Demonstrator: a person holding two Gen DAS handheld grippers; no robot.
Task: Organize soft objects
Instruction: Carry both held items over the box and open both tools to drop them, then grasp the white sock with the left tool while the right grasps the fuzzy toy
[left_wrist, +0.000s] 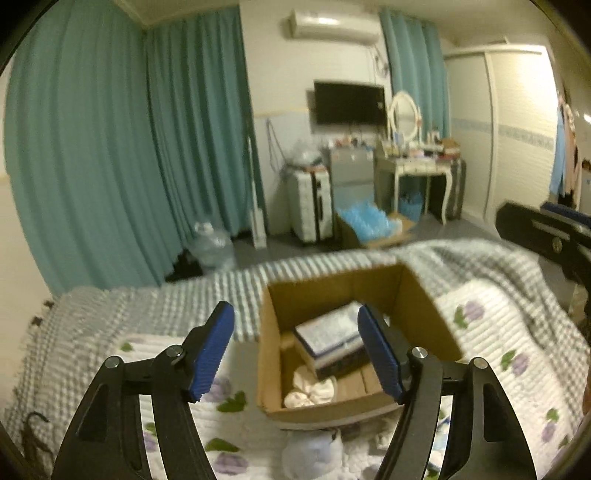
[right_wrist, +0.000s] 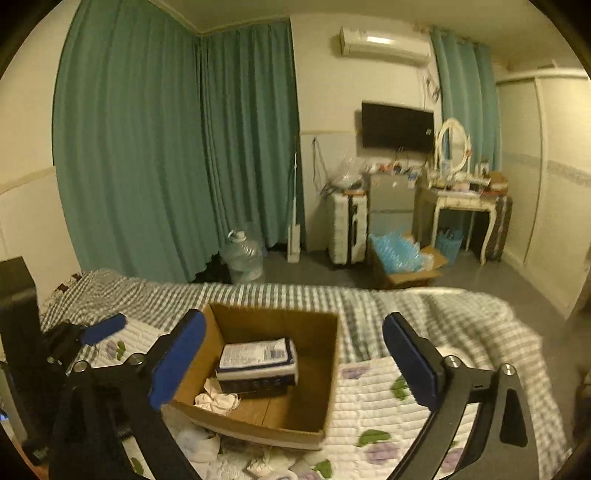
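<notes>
Both grippers, left (left_wrist: 295, 347) and right (right_wrist: 293, 363), are held spread and empty above the cardboard box (left_wrist: 424, 299) on the quilt (right_wrist: 369, 402), where a wrapped pack (right_wrist: 258, 363) and pale cloth (right_wrist: 218, 400), possibly socks, are seen, the right view alone showing the pack's printed label.

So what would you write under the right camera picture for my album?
Open right gripper hovering over a cardboard box holding a tissue pack and white socks, on a flowery quilt.
</notes>
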